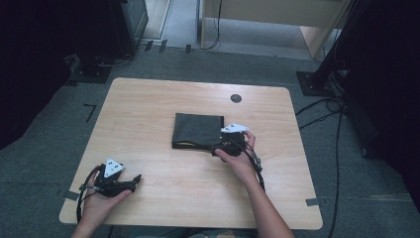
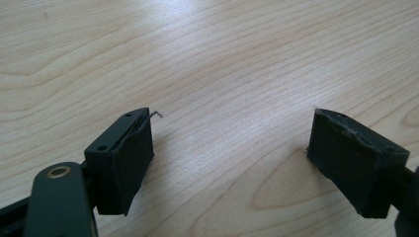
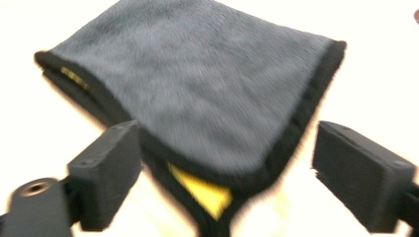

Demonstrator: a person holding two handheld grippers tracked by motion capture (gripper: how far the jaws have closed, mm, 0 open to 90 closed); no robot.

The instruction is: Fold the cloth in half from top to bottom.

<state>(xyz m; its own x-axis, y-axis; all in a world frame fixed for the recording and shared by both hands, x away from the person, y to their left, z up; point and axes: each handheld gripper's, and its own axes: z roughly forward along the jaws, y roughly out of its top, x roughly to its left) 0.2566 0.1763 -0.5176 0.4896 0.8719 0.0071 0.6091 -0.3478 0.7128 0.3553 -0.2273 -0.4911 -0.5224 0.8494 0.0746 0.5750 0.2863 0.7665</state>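
At the left of the high view, the left hand-held gripper [image 1: 134, 181] rests low over the near left part of the wooden counter [image 1: 148, 104], held in the person's left hand [image 1: 101, 201], with a grey three-cornered plate on top and a cable looping back from it. It sits well apart from the cloth. In the left gripper view its jaws stand wide apart with nothing between them, just bare pale wood grain beneath; a thin stray thread sticks out from the tip of one pad.

Near the middle of the counter lies the folded cloth [image 1: 197, 130]. It is dark grey, folded into a neat squarish pad that lies flat, with layered edges showing along its near side. In the right gripper view the cloth [image 3: 197, 89] looks soft and fleecy, edged all round with a black hem, and a bright yellow layer peeks out under the near corner, with a thin line of yellow also along the folded edge at the left.

To the right of the cloth, the right hand-held gripper [image 1: 218, 148] is held by the person's right hand [image 1: 237, 158] at the cloth's near right corner. Its jaws stand apart, one on each side of that corner; the pads do not press on it. The picture from this gripper is blurred.

A small dark round disc [image 1: 236, 98] sits in the counter beyond the cloth.
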